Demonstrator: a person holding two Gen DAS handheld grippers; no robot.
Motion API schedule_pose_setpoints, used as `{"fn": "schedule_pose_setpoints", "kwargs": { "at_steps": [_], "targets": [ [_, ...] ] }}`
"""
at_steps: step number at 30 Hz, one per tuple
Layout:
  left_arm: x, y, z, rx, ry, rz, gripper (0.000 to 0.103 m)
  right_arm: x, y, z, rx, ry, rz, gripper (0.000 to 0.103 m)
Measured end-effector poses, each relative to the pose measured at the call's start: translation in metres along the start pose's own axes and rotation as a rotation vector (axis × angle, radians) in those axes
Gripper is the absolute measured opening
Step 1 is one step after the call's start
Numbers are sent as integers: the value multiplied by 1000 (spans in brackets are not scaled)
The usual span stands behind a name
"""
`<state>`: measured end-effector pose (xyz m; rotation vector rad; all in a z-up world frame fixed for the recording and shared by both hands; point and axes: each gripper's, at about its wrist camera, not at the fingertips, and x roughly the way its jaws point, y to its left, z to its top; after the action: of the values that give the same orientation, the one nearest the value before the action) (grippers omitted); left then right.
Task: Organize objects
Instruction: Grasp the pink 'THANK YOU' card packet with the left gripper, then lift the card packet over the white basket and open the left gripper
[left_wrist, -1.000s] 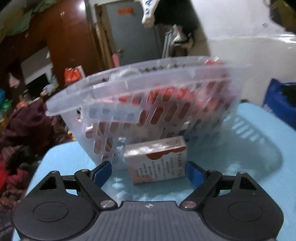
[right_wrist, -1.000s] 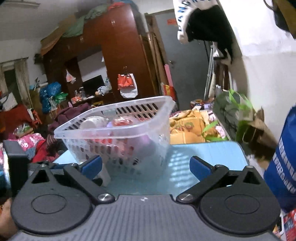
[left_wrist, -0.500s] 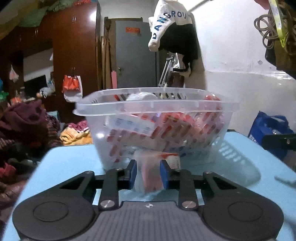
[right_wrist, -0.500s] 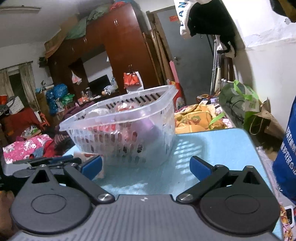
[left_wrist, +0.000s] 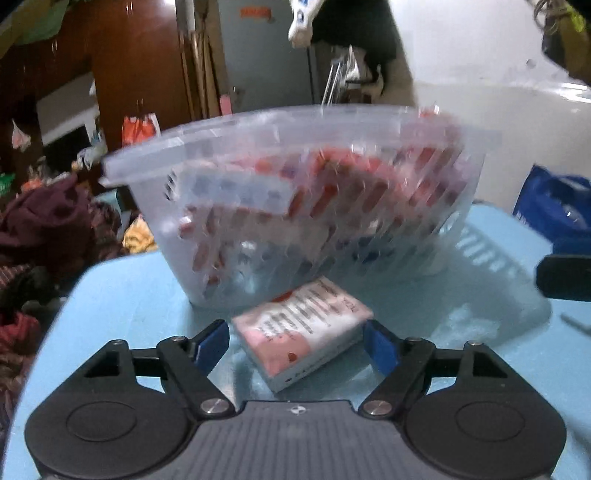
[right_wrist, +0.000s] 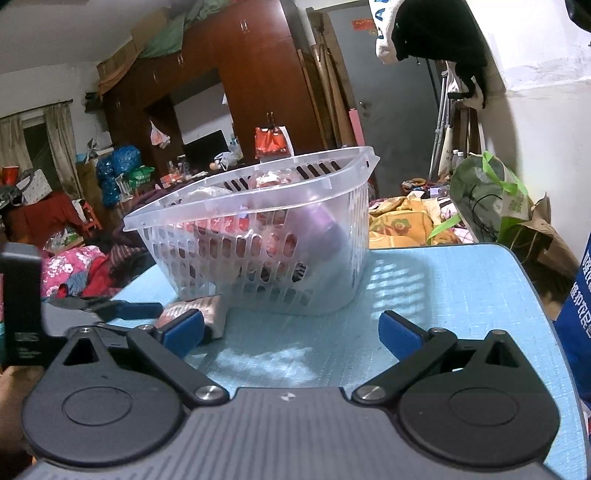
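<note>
A clear slotted plastic basket full of red and white packets stands on the light blue table; it also shows in the right wrist view. A pink and white box lies flat on the table in front of the basket, between the open fingers of my left gripper, not gripped. The box shows in the right wrist view beside the basket's base. My right gripper is open and empty over the table, right of the box. The left gripper's fingers show at its left.
The table's right edge borders a blue bag and green and paper bags. Piles of clothes lie left of the table. A wardrobe and a door stand behind.
My left gripper had closed on the box half a second ago; now its fingers are open and the box lies flat on the table, turned at an angle. The right gripper stayed open.
</note>
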<state>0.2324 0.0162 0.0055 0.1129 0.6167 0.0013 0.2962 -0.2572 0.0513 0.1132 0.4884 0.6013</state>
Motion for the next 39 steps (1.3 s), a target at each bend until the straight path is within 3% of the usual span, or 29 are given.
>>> {"fn": "schedule_pose_setpoints", "kwargs": {
  "at_steps": [3, 7, 14, 19, 21, 27, 32, 35, 39],
  "targets": [
    [5, -5, 2, 20, 5, 15, 84, 2, 1, 0, -1, 7, -3, 103],
    [-9, 5, -4, -3, -36, -40, 74, 0, 0, -1, 4, 5, 0, 103],
    [-53, 29, -12, -37, -152, -101, 41, -4, 5, 0, 0, -8, 10, 103],
    [-44, 24, -12, 42, -96, -114, 45, 1, 14, -1, -19, 8, 15, 103],
    [-39, 22, -14, 64, -87, -111, 68, 3, 17, -3, -35, 15, 11, 103],
    [-20, 20, -6, 82, -56, -113, 86, 1, 16, -5, -41, 17, 4, 103],
    [-3, 8, -3, 116, 10, -106, 86, -1, 14, -5, -34, 14, 5, 103],
    [-11, 7, -7, 112, -8, -111, 65, -2, 14, -4, -34, 12, 5, 103],
    [-27, 12, -10, 96, -52, -110, 63, -2, 12, -4, -27, 6, 11, 103]
  ]
}}
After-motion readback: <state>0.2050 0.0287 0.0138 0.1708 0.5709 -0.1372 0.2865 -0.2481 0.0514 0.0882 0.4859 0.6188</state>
